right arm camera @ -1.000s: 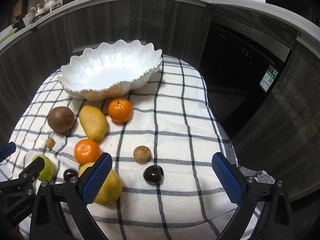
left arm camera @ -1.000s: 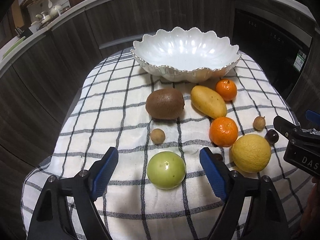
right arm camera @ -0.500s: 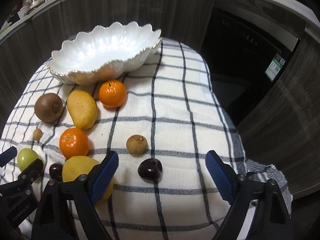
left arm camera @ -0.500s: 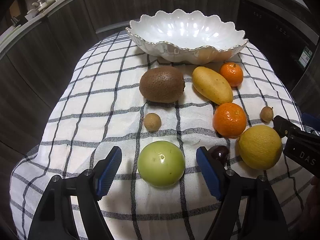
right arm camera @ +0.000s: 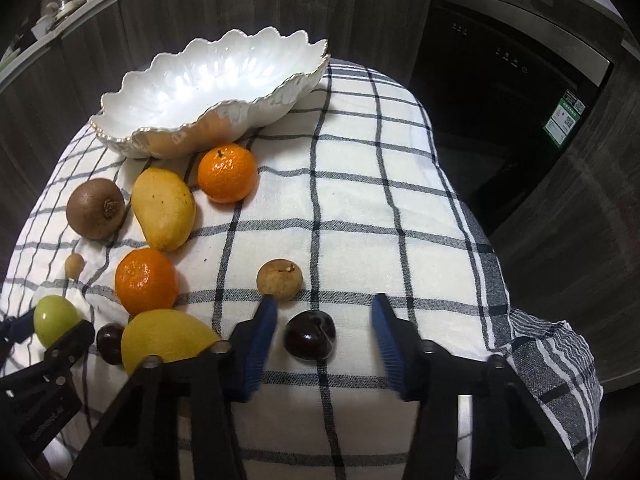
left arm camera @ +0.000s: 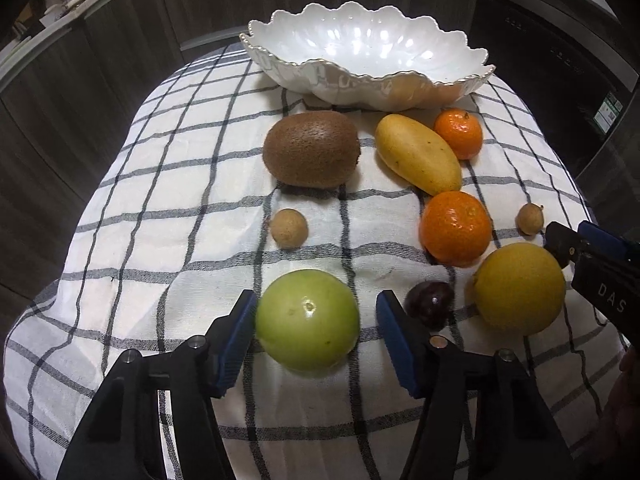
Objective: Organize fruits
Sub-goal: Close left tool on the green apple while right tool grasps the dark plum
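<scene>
Checked cloth (left arm camera: pixel 168 208) covered the tabletop, with the white bowl (left arm camera: pixel 360 46) at its far end, at twelve o'clock in the left view and eleven in the right, holding no fruit.

Only the left view showed the green apple (left arm camera: pixel 307 321) large, lying between the left gripper (left arm camera: pixel 316 338) fingers (left arm camera: pixel 236 336). The fingers stood apart, the left one just beside the apple, the right one clear of it; whether any pad touched was not clear. That view also showed the kiwi (left arm camera: pixel 312 149) side-on, with the mango (left arm camera: pixel 418 155) to its right, a longan (left arm camera: pixel 289 228) at twelve o'clock of the apple, and a dark plum (left arm camera: pixel 429 305) just past the right finger. The lemon (left arm camera: pixel 519 289) lay at three o'clock of that plum, with the near orange (left arm camera: pixel 456 229) touching or nearly touching it at eleven o'clock of it. The far orange (left arm camera: pixel 459 133) sat by the bowl.

Only the right view showed a second plum (right arm camera: pixel 310 335) between the open fingers (right arm camera: pixel 260 340) of the right gripper (right arm camera: pixel 324 344), closer to the left finger and apparently touching neither. A second longan (right arm camera: pixel 279 280) lay at eleven o'clock of it, by that fingertip. The cloth's grey striped corner (right arm camera: pixel 552 356) hung at three o'clock, and a dark appliance (right arm camera: pixel 500 92) stood at one o'clock.

Both grippers were held low and pointed toward the bowl, side by side. Each appeared in the other's view: the right at the left view's three o'clock edge, the left at the right view's eight o'clock edge.
</scene>
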Demonstrator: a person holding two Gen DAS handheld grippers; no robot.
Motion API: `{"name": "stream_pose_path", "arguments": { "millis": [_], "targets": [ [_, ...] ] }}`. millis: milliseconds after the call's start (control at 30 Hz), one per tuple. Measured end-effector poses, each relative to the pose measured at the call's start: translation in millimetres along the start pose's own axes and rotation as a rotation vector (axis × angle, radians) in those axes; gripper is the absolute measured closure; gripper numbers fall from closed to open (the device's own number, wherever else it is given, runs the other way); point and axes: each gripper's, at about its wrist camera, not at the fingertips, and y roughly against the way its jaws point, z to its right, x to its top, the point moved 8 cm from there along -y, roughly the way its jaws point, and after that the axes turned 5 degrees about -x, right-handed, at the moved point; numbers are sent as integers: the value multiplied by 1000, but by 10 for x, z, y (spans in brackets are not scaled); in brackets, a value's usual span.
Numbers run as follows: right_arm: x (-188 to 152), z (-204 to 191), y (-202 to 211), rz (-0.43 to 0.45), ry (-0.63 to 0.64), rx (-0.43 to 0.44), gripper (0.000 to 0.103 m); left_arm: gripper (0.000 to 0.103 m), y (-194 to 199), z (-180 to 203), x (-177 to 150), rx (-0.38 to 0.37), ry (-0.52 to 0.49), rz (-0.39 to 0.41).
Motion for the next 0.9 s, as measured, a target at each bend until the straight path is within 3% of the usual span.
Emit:
{"name": "stream_pose_path", "arguments": {
  "millis": [433, 567, 900],
  "targets": [
    [-89, -50, -94, -51, -2, 59, 64, 50, 24, 2, -3, 0, -2, 2],
    [-114, -60, -117, -67, -5, 76, 72, 55, 35, 12, -1, -4, -6, 5],
    [-128, -85, -109, -64, 1, 92, 73, 55, 35, 10, -1, -20, 0, 7]
  ]
}}
